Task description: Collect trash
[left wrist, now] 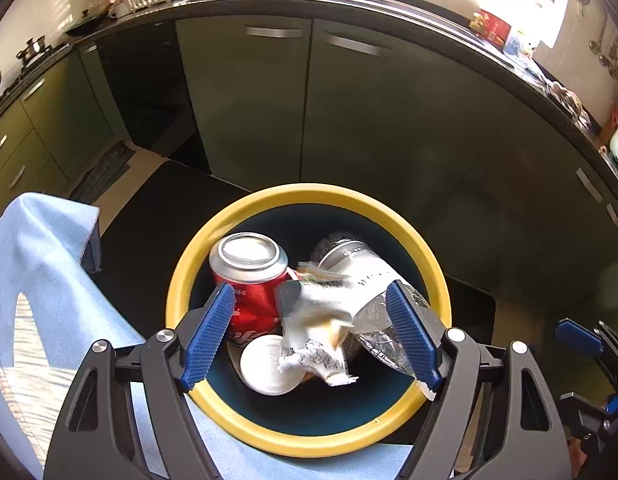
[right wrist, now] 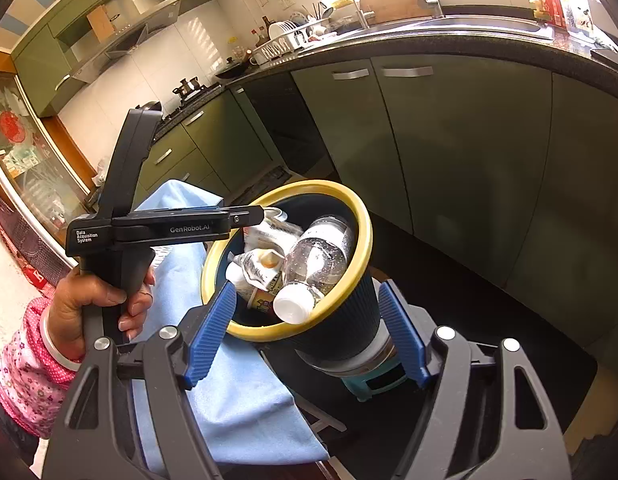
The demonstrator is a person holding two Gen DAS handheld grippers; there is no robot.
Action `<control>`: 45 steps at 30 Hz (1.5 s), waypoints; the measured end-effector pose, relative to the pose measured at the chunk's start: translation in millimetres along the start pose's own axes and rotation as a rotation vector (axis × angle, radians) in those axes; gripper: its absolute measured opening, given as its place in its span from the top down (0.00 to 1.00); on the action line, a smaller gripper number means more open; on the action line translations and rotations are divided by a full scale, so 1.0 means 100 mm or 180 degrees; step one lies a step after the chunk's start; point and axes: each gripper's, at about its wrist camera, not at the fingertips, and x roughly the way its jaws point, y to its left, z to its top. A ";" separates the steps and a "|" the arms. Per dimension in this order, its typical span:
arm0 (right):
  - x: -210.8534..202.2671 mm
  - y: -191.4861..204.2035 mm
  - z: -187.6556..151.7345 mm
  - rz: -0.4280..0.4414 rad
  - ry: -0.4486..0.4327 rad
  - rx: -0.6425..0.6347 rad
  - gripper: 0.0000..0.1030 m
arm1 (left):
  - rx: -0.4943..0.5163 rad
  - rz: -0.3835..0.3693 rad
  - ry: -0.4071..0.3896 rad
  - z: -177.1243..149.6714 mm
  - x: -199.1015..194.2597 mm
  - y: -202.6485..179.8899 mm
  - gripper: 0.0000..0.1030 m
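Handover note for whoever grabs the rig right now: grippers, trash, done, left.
Left gripper: open over the bin, nothing pressed between its pads. A crumpled wrapper is right below them, dropping in or just landed.
Right gripper: jaws either side of the tilted bin's ribbed body; contact unclear, so treat the hold as unconfirmed.
In the bin: red cola can, clear plastic bottle, white lid, wrapper.
Done: these four pieces are collected.
Left: no other trash shows in either view; check the blue cloth area, and set the bin upright.
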 end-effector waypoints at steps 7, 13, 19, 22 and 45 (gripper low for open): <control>-0.04 0.09 -0.03 0.0043 -0.0014 -0.0089 0.31 | -0.0193 0.0110 -0.0470 -0.35 -0.65 0.14 0.06; -0.08 0.34 -0.10 0.0093 0.0044 -0.0316 0.26 | -0.0496 0.0433 -0.0783 -1.05 -1.42 0.38 0.05; -0.16 0.76 -0.22 0.0199 0.0034 -0.0663 0.10 | -0.0713 0.1115 -0.1167 -1.89 -2.23 0.57 0.05; -0.23 0.97 -0.27 0.0188 -0.0050 -0.0826 0.07 | -0.0905 0.1393 -0.1266 -2.28 -2.57 0.67 0.05; -1.03 1.78 -0.61 0.0192 -0.0509 -0.1559 0.07 | -0.1832 0.2101 -0.1970 -4.08 -4.19 0.81 0.05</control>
